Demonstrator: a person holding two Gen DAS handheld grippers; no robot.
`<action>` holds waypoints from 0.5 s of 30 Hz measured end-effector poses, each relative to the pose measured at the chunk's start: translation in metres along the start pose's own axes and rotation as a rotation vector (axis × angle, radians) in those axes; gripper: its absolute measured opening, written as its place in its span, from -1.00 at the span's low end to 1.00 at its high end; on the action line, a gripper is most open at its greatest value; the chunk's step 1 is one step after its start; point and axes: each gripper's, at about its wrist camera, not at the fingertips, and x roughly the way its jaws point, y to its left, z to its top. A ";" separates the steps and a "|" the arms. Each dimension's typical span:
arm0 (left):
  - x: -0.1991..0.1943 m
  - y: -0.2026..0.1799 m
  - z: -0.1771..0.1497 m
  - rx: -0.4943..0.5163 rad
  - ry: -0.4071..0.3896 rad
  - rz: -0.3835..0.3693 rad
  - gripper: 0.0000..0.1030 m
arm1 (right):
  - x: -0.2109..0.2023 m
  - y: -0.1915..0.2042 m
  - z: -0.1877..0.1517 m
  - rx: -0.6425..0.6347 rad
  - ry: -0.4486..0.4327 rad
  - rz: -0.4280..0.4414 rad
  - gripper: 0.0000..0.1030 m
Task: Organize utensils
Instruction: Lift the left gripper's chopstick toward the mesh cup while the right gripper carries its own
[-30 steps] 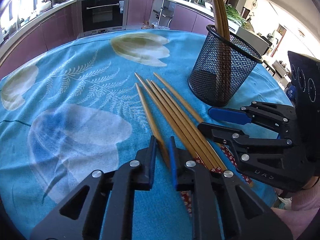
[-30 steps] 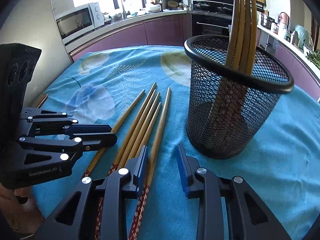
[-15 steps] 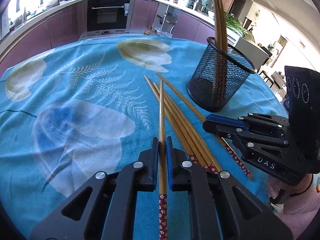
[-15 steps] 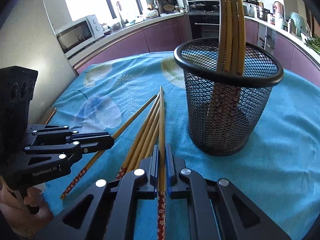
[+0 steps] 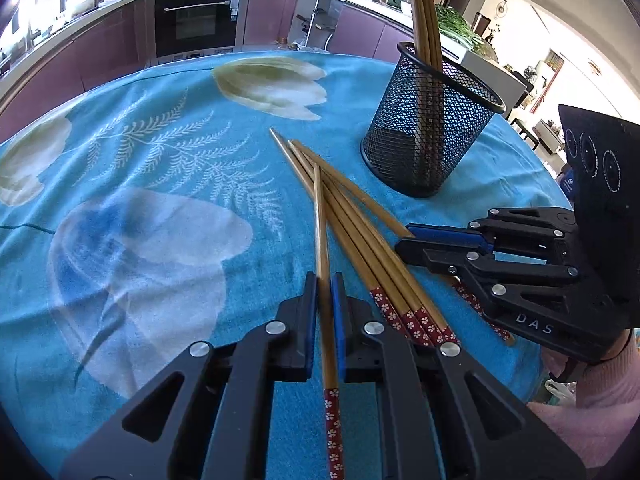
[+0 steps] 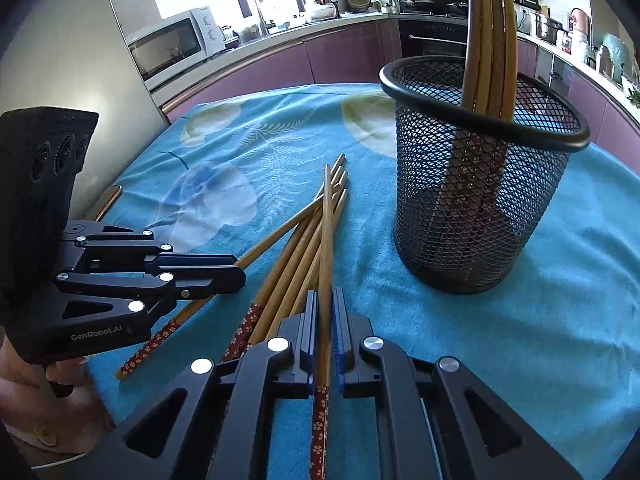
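So the chopsticks: there's a loose bunch [image 5: 352, 224] lying on the tabletop [image 5: 168, 168], bamboo ones with red flowery ends, fanned out a bit with the thin tips pointing toward the far side of the table. Each hand-held gripper has one stick pinched. The left hand-held gripper [image 5: 325, 284] is clamped shut on a single chopstick [image 5: 322, 240], which runs straight out toward 12 o'clock in its own camera view, with the red patterned end sticking back between the arms. The stick crosses over the top of the pile, tip slightly raised.

Same deal on the other side: the right hand-held gripper [image 6: 325, 300] is closed tight on its own chopstick [image 6: 326, 236], also pointing at about 12 o'clock from its camera, red end trailing back toward the handle. The rest of the bunch [image 6: 292, 256] sits just to the left of it, touching or nearly so.

The black mesh holder [image 5: 428, 128] stands upright on the tabletop at roughly 2 o'clock from the pile, near but not touching it. It already has a few chopsticks [image 6: 490, 40] standing in it, leaning against the rim, red ends down.

The tabletop has a bright blue cloth with big pale flowers and fern prints. A pink sleeve [image 5: 596, 408] shows behind the right hand-held gripper in the left camera. Beyond the table it's a kitchen: purple cabinets, a built-in oven [image 5: 196, 20], a microwave [image 6: 172, 46] on the counter.
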 end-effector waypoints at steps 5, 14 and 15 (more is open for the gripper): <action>0.005 0.000 0.008 0.003 0.003 -0.001 -0.82 | 0.004 -0.003 0.005 0.006 -0.004 -0.001 -0.87; -0.009 -0.003 0.011 -0.005 -0.036 -0.011 -0.85 | -0.022 -0.004 0.008 0.009 -0.079 0.014 -0.89; -0.012 -0.003 0.011 -0.006 -0.044 -0.015 -0.85 | -0.027 -0.005 0.008 0.012 -0.089 0.017 -0.89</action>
